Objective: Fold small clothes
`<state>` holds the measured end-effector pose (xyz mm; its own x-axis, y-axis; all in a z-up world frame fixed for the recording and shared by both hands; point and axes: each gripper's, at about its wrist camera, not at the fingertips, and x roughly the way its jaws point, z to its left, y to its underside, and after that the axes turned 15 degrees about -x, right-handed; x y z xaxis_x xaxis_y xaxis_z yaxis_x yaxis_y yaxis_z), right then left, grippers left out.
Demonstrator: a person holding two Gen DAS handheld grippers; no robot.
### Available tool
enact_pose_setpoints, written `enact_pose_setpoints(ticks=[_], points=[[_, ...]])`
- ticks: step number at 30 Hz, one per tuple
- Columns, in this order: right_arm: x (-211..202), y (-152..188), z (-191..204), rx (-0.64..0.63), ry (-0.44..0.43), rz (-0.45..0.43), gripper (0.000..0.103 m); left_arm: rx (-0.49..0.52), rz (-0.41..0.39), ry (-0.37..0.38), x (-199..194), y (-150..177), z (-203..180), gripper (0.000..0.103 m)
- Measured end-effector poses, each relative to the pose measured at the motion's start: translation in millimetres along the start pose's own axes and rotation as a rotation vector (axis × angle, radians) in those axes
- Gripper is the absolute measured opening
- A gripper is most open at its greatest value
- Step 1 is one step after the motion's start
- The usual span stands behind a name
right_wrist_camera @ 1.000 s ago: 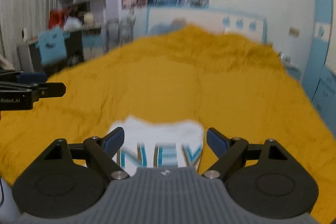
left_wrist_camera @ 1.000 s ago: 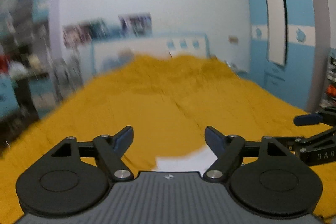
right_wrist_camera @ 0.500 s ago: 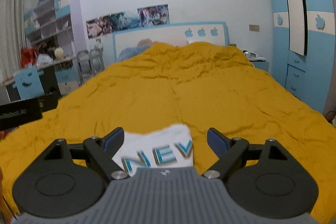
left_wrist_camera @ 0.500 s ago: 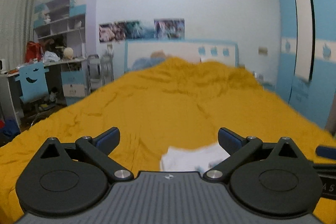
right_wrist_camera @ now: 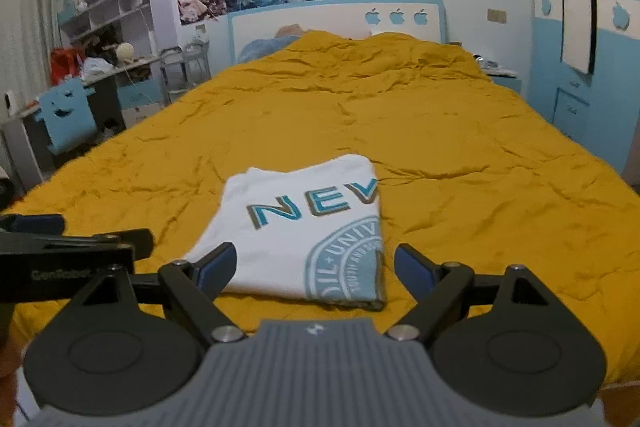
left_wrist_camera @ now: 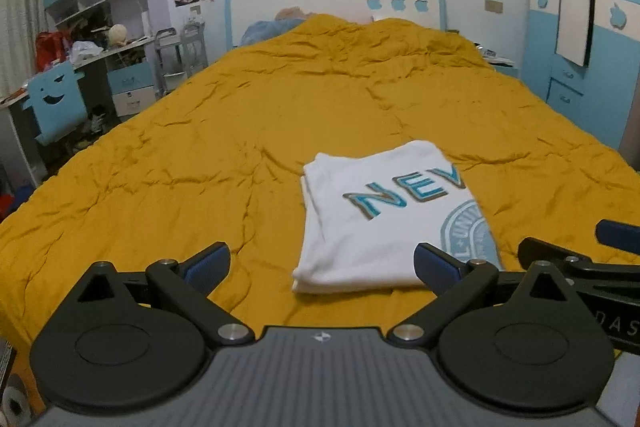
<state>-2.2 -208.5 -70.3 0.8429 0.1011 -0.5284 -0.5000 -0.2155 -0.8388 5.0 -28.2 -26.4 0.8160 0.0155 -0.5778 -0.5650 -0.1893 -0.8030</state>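
Observation:
A white T-shirt (left_wrist_camera: 372, 227) with blue lettering and a round blue emblem lies folded into a flat rectangle on the yellow bed cover (left_wrist_camera: 224, 163). It also shows in the right wrist view (right_wrist_camera: 308, 223). My left gripper (left_wrist_camera: 322, 263) is open and empty, held above the bed just short of the shirt's near edge, to its left. My right gripper (right_wrist_camera: 316, 261) is open and empty, held above the shirt's near edge. Each gripper shows at the side of the other's view.
The bed cover (right_wrist_camera: 460, 163) is wrinkled and stretches to a white and blue headboard (left_wrist_camera: 336, 7). A cluttered desk with a blue chair (left_wrist_camera: 56, 99) stands left of the bed. A blue wardrobe (left_wrist_camera: 592, 39) stands on the right.
Both grippers have drawn back and lifted away from the folded shirt, so all of it now shows in front of them. The shirt lies still.

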Motion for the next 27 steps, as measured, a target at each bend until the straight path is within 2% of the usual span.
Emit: enact_pose_setpoints(ticks=[9, 17, 27], points=[[5.7, 7.0, 9.6, -0.045, -0.025, 0.067, 0.082, -0.038, 0.114, -0.035, 11.1, 19.1, 11.1, 0.103], [17.5, 13.6, 9.1, -0.029, -0.039, 0.141, 0.082, -0.028, 0.122, -0.041, 10.9, 19.5, 10.4, 0.103], [16.3, 13.0, 9.1, -0.027, -0.041, 0.131, 0.082, -0.022, 0.124, -0.040, 12.0, 20.0, 10.7, 0.103]])
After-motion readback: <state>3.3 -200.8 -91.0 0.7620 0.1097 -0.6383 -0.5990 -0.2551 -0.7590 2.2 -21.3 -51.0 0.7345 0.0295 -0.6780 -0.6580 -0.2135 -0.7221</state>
